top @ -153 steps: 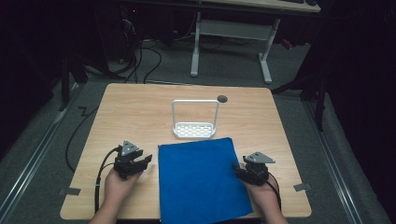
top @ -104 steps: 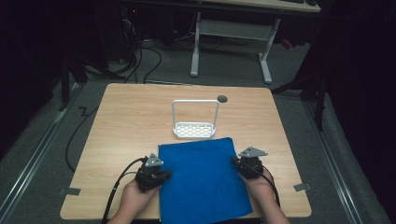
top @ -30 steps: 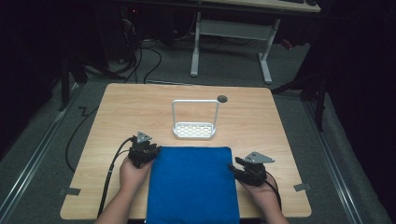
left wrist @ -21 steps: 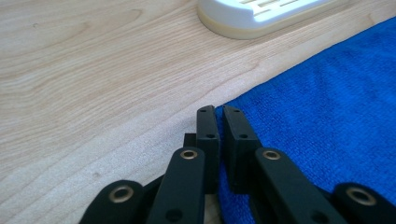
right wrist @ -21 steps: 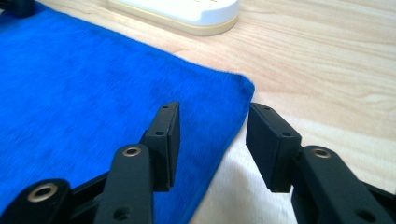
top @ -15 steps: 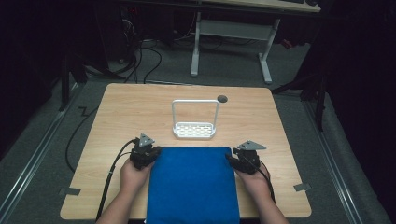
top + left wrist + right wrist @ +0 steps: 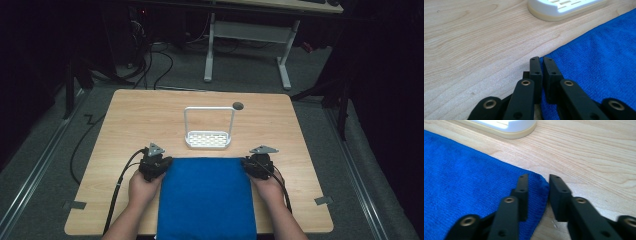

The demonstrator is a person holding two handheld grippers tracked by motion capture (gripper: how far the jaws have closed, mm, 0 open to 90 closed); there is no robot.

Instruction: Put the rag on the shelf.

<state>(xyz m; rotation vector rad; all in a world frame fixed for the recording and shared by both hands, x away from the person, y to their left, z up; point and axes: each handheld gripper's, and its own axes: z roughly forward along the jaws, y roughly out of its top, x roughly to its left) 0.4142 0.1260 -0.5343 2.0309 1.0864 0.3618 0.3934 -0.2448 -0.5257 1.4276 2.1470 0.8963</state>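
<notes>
A blue cloth [image 7: 206, 197] lies flat on the near half of the wooden counter [image 7: 140, 120], its near edge hanging over the counter's front, its far edge just short of a white slotted tray [image 7: 208, 140] with a tall wire handle. The left claw [image 7: 161, 164] sits at the cloth's far left corner; in the left gripper view its jaws stand almost together, pinched on the corner of the cloth [image 7: 599, 57]. The right claw [image 7: 248, 165] is at the far right corner; in the right gripper view its jaws have just been closing and stand a narrow gap apart, with the cloth's corner [image 7: 461, 180] between them, not yet pressed. A small dark hole [image 7: 238, 105] marks the counter behind the tray.
</notes>
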